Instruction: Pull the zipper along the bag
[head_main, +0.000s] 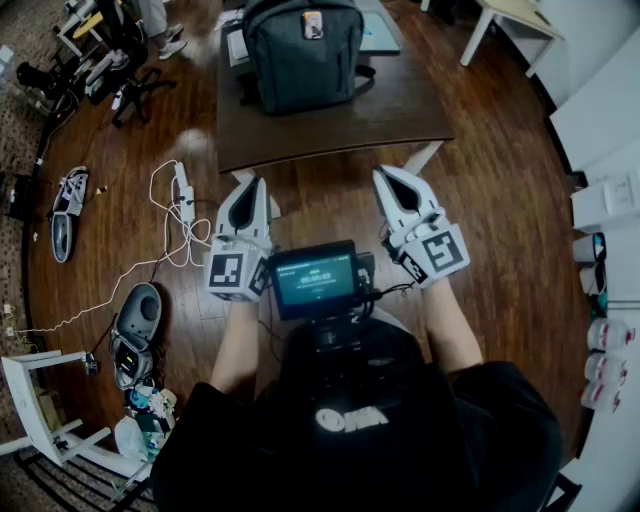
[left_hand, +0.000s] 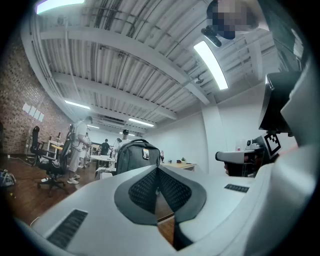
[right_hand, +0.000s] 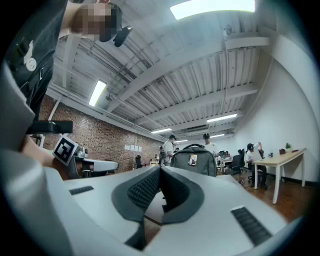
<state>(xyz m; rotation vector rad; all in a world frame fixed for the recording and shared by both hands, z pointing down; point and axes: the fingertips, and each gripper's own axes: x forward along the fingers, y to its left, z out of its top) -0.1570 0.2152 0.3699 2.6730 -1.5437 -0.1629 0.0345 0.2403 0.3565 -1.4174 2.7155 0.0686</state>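
The grey-green fabric backpack (head_main: 303, 50) stands upright at the far end of the dark brown rectangular table (head_main: 330, 125), its front pocket facing the person. Both grippers are held level, short of the table's near edge and well apart from the bag. The left gripper (head_main: 250, 186) has its jaws pressed together with nothing between them, and so does the right gripper (head_main: 388, 178). A white cable (head_main: 175, 215) loops over the wooden plank floor (head_main: 480, 180) to the left.
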